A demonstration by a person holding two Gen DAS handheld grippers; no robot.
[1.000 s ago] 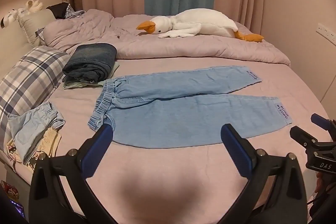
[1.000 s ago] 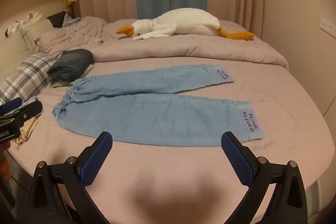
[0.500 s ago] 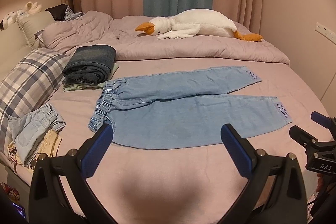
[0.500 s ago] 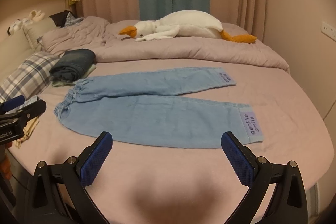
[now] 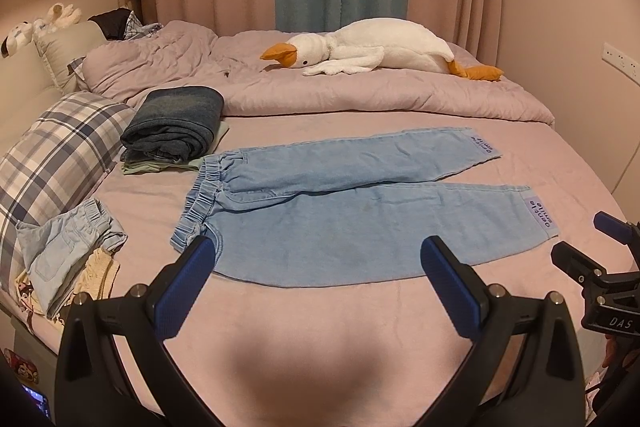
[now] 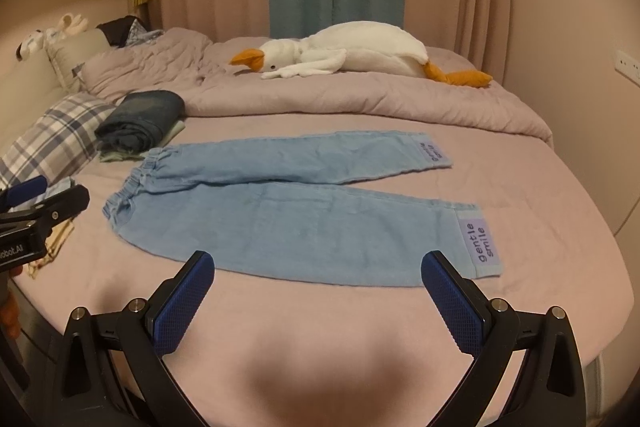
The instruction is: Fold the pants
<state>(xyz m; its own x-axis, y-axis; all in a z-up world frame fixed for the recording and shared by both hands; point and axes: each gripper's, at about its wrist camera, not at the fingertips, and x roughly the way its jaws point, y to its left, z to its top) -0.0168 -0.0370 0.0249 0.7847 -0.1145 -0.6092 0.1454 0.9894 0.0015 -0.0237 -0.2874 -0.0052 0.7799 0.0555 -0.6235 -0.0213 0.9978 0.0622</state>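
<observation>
Light blue pants (image 5: pixel 360 215) lie flat on the pink bed, waistband to the left, both legs spread apart toward the right, with purple "gentle smile" patches at the cuffs. They also show in the right wrist view (image 6: pixel 296 211). My left gripper (image 5: pixel 318 263) is open and empty, just short of the near leg's hem. My right gripper (image 6: pixel 318 275) is open and empty, in front of the near leg's lower edge. Each gripper shows at the edge of the other's view.
A folded dark denim stack (image 5: pixel 174 125) lies left of the waistband. A plaid pillow (image 5: pixel 52 155) and crumpled light clothes (image 5: pixel 68 251) sit at the left. A plush goose (image 5: pixel 376 47) rests on the bunched duvet (image 5: pixel 360 95) behind. The bed edge is near.
Both views have shifted slightly: the pants sit a little higher and farther in the frames. The pants have not moved, and both grippers stay open.
</observation>
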